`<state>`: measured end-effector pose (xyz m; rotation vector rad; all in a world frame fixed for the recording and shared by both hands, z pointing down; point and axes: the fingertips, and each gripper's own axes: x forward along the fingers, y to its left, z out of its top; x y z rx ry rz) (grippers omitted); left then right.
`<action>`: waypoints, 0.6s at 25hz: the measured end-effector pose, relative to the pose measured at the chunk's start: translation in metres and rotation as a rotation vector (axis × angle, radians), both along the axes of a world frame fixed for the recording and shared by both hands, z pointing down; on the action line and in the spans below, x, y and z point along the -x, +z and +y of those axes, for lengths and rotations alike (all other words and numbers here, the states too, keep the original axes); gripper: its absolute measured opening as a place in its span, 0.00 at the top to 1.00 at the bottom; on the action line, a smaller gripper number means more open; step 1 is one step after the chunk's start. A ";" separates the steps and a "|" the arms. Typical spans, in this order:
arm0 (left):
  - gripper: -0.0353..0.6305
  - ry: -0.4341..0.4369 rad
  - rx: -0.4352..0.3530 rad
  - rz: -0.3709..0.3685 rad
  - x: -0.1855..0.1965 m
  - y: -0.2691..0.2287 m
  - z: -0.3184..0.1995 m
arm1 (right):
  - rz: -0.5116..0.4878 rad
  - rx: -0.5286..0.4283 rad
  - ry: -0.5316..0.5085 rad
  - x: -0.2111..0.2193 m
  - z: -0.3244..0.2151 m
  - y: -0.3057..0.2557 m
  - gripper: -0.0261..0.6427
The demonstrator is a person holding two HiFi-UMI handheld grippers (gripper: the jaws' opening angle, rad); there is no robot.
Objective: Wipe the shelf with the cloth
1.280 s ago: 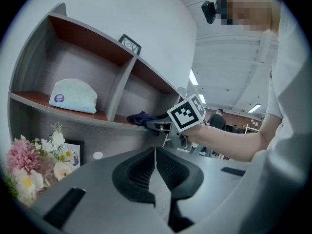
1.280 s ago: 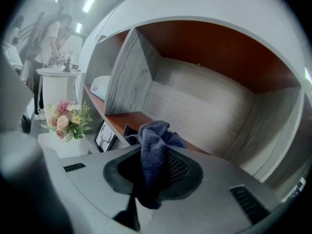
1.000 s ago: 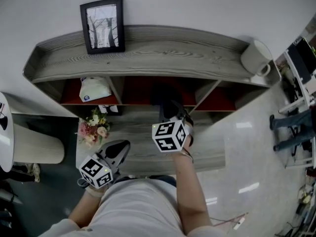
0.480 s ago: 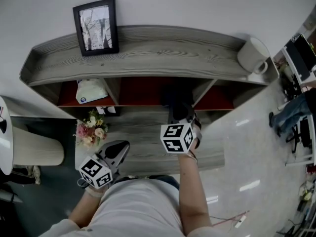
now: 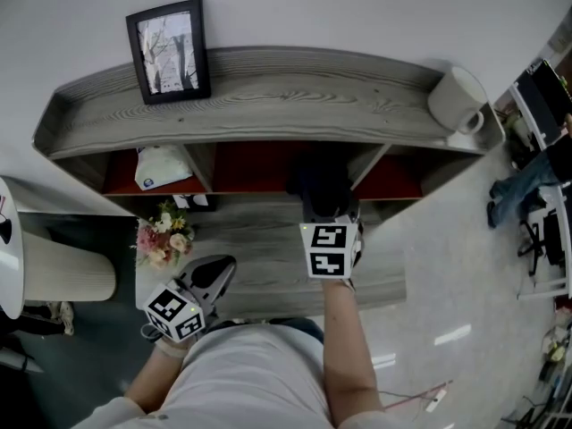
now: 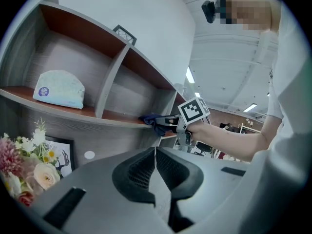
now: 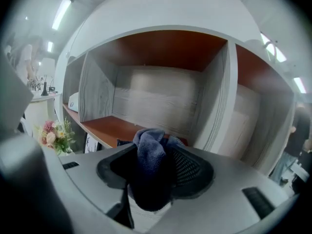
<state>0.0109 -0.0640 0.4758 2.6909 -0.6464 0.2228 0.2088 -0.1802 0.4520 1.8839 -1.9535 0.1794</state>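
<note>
A dark blue cloth [image 7: 151, 165] is bunched between the jaws of my right gripper [image 7: 153, 172], which are opening; a gap shows beside the left jaw. That gripper [image 5: 322, 206] reaches into the middle compartment of the grey shelf unit, over its red-brown board [image 7: 114, 126]. From the left gripper view the cloth [image 6: 152, 121] rests at the board's front edge, ahead of the right gripper [image 6: 168, 122]. My left gripper [image 5: 214, 272] hangs low at the left, away from the shelf, with its jaws [image 6: 155, 179] shut and nothing in them.
A framed picture [image 5: 168, 50] and a white mug [image 5: 460, 101] stand on the top board. A white wipes pack [image 5: 163, 166] lies in the left compartment. Flowers [image 5: 164, 238] sit on the lower board [image 5: 268, 262]. A round white table [image 5: 7, 239] is at far left.
My right gripper has moved to the right along the middle compartment, and its marker cube has turned square to the shelf. The left gripper has stayed put.
</note>
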 end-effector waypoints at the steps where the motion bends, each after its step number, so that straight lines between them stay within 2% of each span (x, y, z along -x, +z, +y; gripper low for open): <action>1: 0.92 -0.002 0.003 0.000 0.000 0.000 -0.001 | -0.011 0.000 0.008 -0.001 -0.001 0.000 0.67; 4: 0.92 -0.006 0.001 0.001 0.002 0.000 -0.002 | 0.020 0.031 0.026 -0.005 -0.005 0.006 0.67; 7: 0.92 -0.008 -0.006 0.005 0.002 0.000 -0.003 | 0.067 0.048 0.039 -0.004 -0.008 0.013 0.74; 9: 0.92 -0.010 -0.006 0.005 0.002 -0.001 -0.004 | 0.059 0.046 0.063 -0.005 -0.010 0.014 0.79; 15: 0.92 -0.018 -0.002 0.005 0.005 -0.003 -0.005 | -0.162 -0.008 0.141 -0.016 -0.010 0.008 0.83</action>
